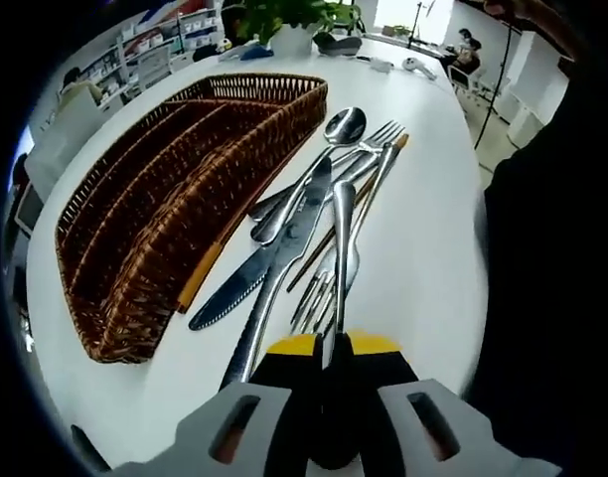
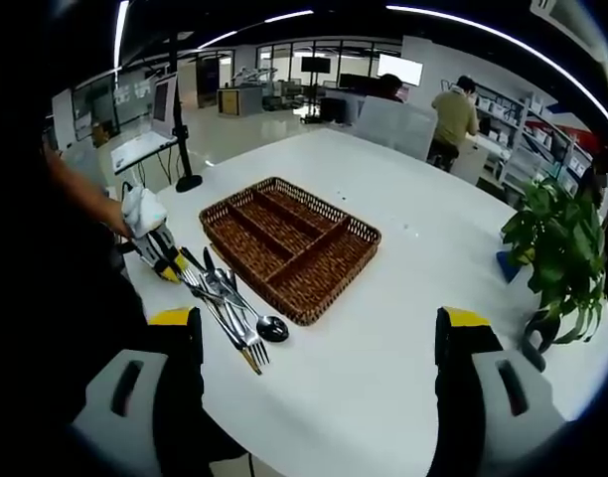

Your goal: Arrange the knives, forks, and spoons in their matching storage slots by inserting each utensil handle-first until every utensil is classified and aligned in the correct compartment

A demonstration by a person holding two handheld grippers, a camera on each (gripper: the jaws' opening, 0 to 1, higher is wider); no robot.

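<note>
The brown woven wicker tray (image 2: 290, 247) with long divided compartments sits on the white round tabletop (image 2: 413, 298), and its slots hold no utensils. Just beside its long edge lies a loose heap of silver metal cutlery (image 1: 314, 214): a round-bowled spoon (image 1: 344, 126), a four-tined fork (image 1: 381, 134), a serrated table knife (image 1: 246, 281) and thin brown chopsticks (image 1: 336, 231), overlapping one another. The left hand-held gripper (image 1: 324, 348), yellow-tipped, is clenched on the dark handle of one silver utensil (image 1: 343, 234) at the near end of the heap. The right hand-held gripper (image 2: 319, 338) hangs released, its jaws wide apart, well apart from the cutlery. A green potted plant (image 2: 557, 253) stands on the tabletop's far side.
</note>
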